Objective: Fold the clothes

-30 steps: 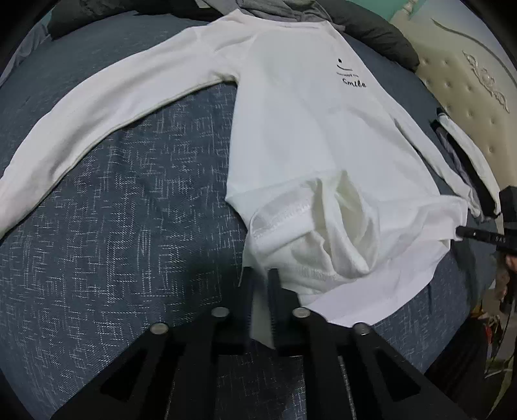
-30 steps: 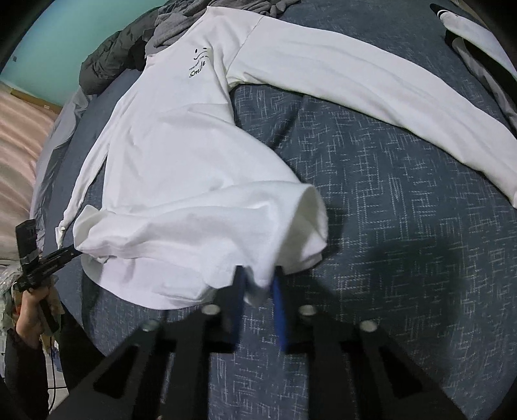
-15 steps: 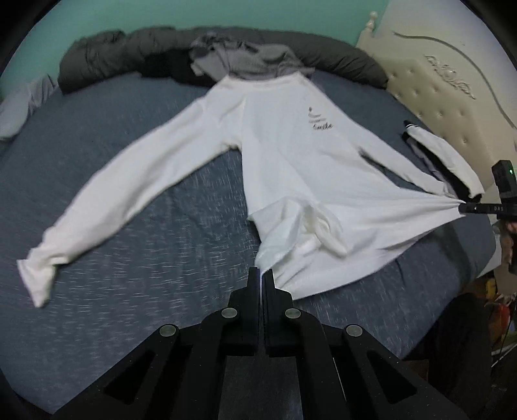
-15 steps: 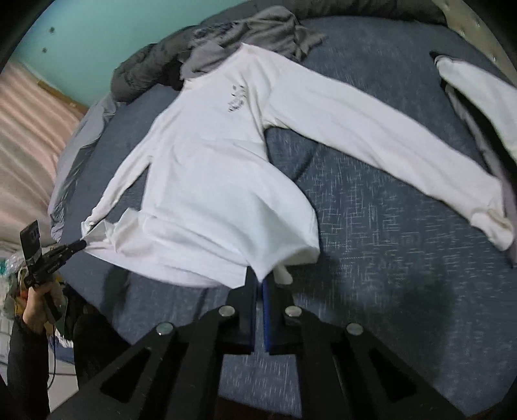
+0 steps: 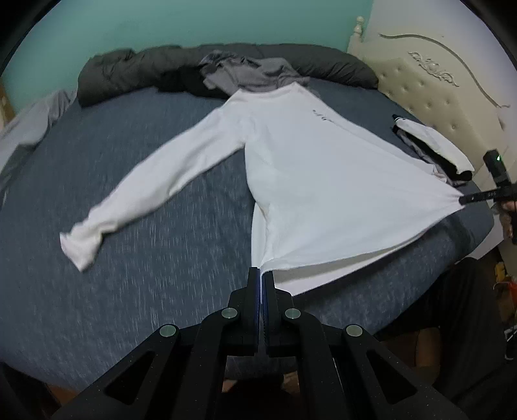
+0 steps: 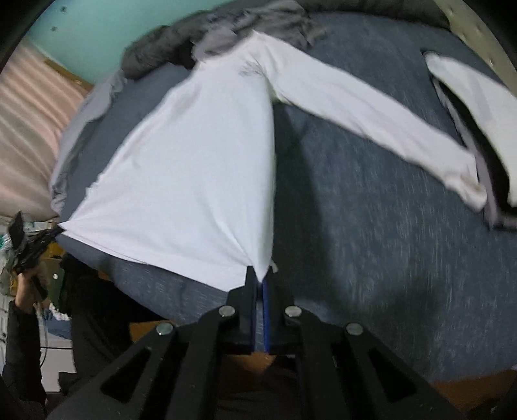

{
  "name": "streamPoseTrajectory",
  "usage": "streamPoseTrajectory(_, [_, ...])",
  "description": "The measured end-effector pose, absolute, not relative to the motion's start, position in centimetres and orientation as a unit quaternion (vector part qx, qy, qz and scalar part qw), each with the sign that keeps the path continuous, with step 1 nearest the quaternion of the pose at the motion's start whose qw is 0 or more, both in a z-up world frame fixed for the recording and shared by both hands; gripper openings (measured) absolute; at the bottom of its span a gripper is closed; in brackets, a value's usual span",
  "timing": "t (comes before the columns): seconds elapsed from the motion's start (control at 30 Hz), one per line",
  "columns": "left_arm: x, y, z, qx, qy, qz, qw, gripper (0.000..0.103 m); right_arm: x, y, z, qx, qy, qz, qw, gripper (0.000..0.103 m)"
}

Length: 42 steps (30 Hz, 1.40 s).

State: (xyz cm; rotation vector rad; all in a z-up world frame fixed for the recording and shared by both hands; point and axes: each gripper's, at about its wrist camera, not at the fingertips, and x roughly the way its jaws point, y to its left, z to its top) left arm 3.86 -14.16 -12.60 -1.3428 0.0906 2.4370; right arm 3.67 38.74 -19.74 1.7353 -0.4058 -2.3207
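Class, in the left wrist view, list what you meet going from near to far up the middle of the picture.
Closed left gripper → hem of white long-sleeved shirt → crumpled grey garment → dark grey rolled duvet → teal wall.

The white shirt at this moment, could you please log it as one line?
left gripper: shut on hem corner | right gripper: shut on other corner | white shirt: hem taut, lifted off bed
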Motion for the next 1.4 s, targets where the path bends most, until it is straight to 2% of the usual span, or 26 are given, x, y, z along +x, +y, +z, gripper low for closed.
streamPoseTrajectory(0.2, [4.5, -14.0, -15.8, -0.503, 0.046, 0.844, 0.18, 0.001, 4.6, 39.6, -24.7, 0.613, -0.168, -0.766, 0.094, 0.002])
streamPoseTrajectory(0.43, [4.3, -13.4, -18.9, -0.54, 0.045, 0.82, 0.185, 0.002, 4.7, 39.7, -25.9, 0.614, -0.177, -0.763, 0.1, 0.005])
streamPoseTrajectory(0.53, [4.1, -13.9, -18.7, -0.543, 0.021, 0.818, 0.189, 0.003, 4.5, 40.1, -25.0, 0.601, -0.173, -0.775, 0.093, 0.017])
streamPoseTrajectory(0.57, [3.9, -14.1, -18.5, -0.542, 0.015, 0.819, 0.188, 0.003, 4.5, 40.4, -24.7, 0.597, -0.173, -0.778, 0.093, 0.027])
streamPoseTrajectory(0.6, [3.8, -14.3, -18.3, -0.542, 0.01, 0.819, 0.188, 0.005, 4.5, 40.6, -24.3, 0.594, -0.172, -0.781, 0.092, 0.033])
streamPoseTrajectory(0.73, [2.7, -14.9, -17.9, -0.543, -0.015, 0.82, 0.183, 0.031, 3.8, 41.7, -23.8, 0.589, -0.173, -0.785, 0.085, 0.035])
streamPoseTrajectory(0.8, [1.9, -15.2, -18.3, -0.55, -0.026, 0.815, 0.179, 0.031, 3.5, 41.6, -24.1, 0.593, -0.172, -0.782, 0.084, 0.035])
streamPoseTrajectory(1.17, [-0.2, -14.6, -24.5, -0.611, -0.063, 0.771, 0.17, 0.032, 3.6, 38.5, -27.5, 0.621, -0.143, -0.762, 0.113, 0.035])
streamPoseTrajectory(1.2, [-0.1, -14.4, -24.7, -0.612, -0.058, 0.77, 0.172, 0.032, 3.6, 38.3, -27.6, 0.622, -0.142, -0.762, 0.114, 0.025])
streamPoseTrajectory(1.27, [0.1, -13.9, -25.0, -0.615, -0.048, 0.767, 0.176, 0.019, 3.6, 38.2, -27.6, 0.621, -0.145, -0.762, 0.115, 0.006])
streamPoseTrajectory(1.3, [0.2, -13.6, -25.1, -0.616, -0.043, 0.766, 0.179, 0.009, 3.7, 38.2, -27.4, 0.618, -0.147, -0.763, 0.115, 0.005])
streamPoseTrajectory(1.4, [0.6, -13.1, -25.0, -0.614, -0.033, 0.766, 0.186, 0.004, 3.9, 38.2, -26.1, 0.611, -0.154, -0.767, 0.122, 0.003])
